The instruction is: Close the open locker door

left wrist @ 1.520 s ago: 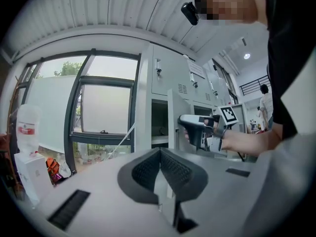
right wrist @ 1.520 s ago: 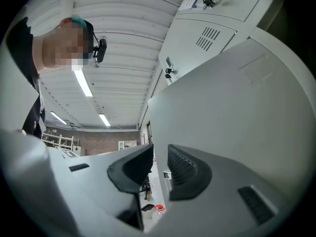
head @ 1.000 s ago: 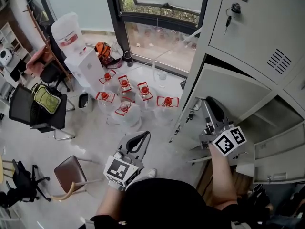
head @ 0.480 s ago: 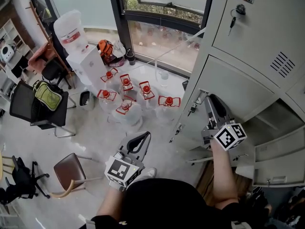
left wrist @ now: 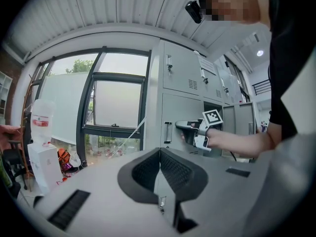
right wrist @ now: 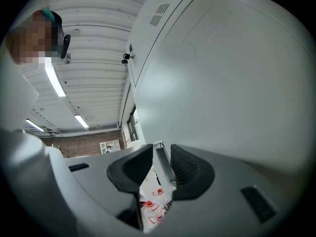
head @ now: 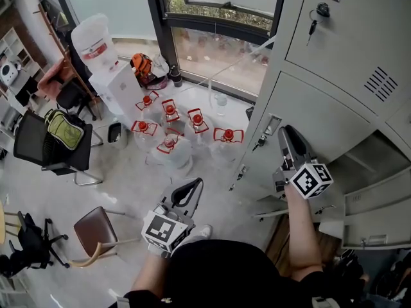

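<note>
Head view: a person's dark shirt (head: 237,271) hides the floor right under both grippers. Left of the left gripper (head: 191,186) stands a brown chair (head: 96,231). This gripper's jaws are pressed together with nothing in them, and it hangs in the air over the floor. It has stayed where it was a second ago. Ahead of it stand water bottles (head: 168,144) with red tops.

The right gripper (head: 287,133) lies against the gray locker door (head: 324,120), with the metal handle (head: 268,128) just to its left. In the right gripper view its jaws are a little apart. The handle (right wrist: 159,154) shows in the gap, but I cannot tell if they touch it. The door (right wrist: 222,73) fills most of that view, and the bottles (right wrist: 153,209) peek out below.

A second ago there was a dark gap above the door. Now the gap is gone and the door looks almost shut. The inside of the locker is hidden.
</note>
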`<state>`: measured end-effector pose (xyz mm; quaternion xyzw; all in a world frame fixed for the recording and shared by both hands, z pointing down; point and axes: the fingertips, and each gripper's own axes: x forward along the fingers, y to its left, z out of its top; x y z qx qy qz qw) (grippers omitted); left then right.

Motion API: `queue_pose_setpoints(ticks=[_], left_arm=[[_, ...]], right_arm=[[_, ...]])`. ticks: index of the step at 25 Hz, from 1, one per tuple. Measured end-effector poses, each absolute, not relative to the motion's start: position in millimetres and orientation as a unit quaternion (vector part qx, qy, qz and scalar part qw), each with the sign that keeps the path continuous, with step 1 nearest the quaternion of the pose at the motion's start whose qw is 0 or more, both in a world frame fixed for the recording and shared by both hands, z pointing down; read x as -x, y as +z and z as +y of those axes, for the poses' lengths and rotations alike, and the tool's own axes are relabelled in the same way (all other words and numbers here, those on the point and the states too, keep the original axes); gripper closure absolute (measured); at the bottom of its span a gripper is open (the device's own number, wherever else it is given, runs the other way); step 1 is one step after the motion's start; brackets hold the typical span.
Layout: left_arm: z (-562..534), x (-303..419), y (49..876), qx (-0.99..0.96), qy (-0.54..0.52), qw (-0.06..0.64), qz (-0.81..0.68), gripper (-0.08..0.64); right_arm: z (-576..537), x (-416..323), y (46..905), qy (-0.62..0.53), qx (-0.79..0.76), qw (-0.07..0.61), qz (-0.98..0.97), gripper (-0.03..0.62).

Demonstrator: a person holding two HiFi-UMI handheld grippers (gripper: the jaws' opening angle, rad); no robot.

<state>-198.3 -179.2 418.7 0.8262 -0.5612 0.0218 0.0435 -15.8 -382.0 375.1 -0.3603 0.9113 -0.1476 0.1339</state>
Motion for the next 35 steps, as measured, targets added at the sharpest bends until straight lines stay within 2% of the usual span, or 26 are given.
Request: queue_pose_setpoints(ticks=[15, 35], left_arm=[[-187, 170, 417, -0.859, 0.021, 0.050, -0.509, 0.537], [-200, 27, 434, -0.946, 0.047, 0.059, -0.316, 0.537]], right_arm=[[-323, -2, 355, -0.121, 0.375, 0.119, 0.911, 0.486], [-196, -126, 402, -0.115, 0.512, 0.064, 0.849, 0.499]])
